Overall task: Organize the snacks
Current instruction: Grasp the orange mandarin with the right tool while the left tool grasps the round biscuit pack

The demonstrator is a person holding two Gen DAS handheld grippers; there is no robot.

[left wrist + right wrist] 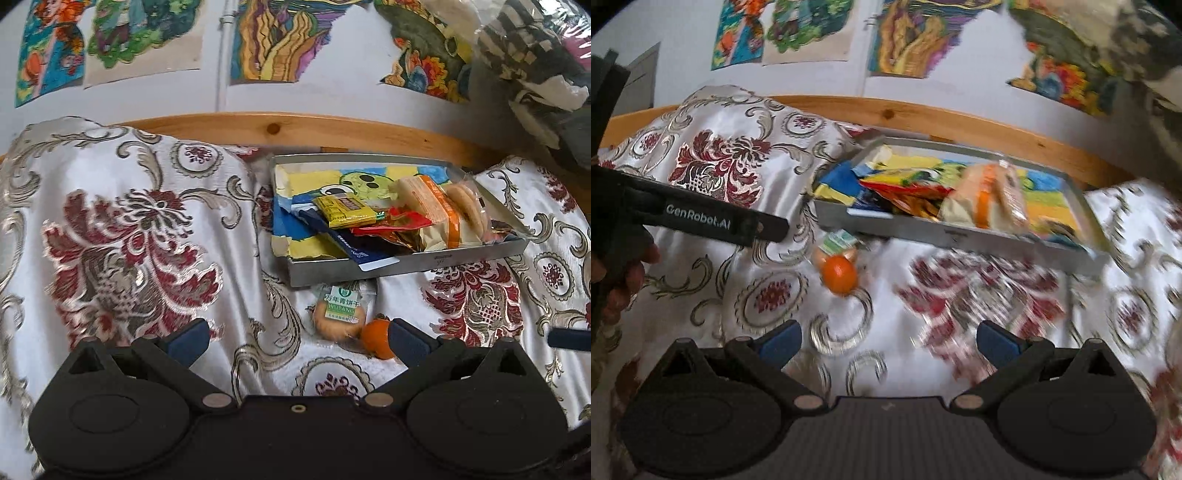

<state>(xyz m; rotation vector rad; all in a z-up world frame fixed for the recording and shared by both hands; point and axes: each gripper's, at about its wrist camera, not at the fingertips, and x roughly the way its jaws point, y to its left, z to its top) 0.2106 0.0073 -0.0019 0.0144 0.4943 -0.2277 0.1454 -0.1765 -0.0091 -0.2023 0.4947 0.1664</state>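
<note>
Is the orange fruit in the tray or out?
Out: the orange fruit lies on the cloth beside a biscuit packet, in front of the tray.

A white wall (214, 92) hung with brightly coloured drawings (273, 37) rises behind a pale wooden rail (273, 129). In front lies a white satin cloth (129, 221) patterned with dark red flowers and silver scrolls, lit by soft daylight.

"GenRobot.AI" on hand-held gripper (713, 221)
</note>
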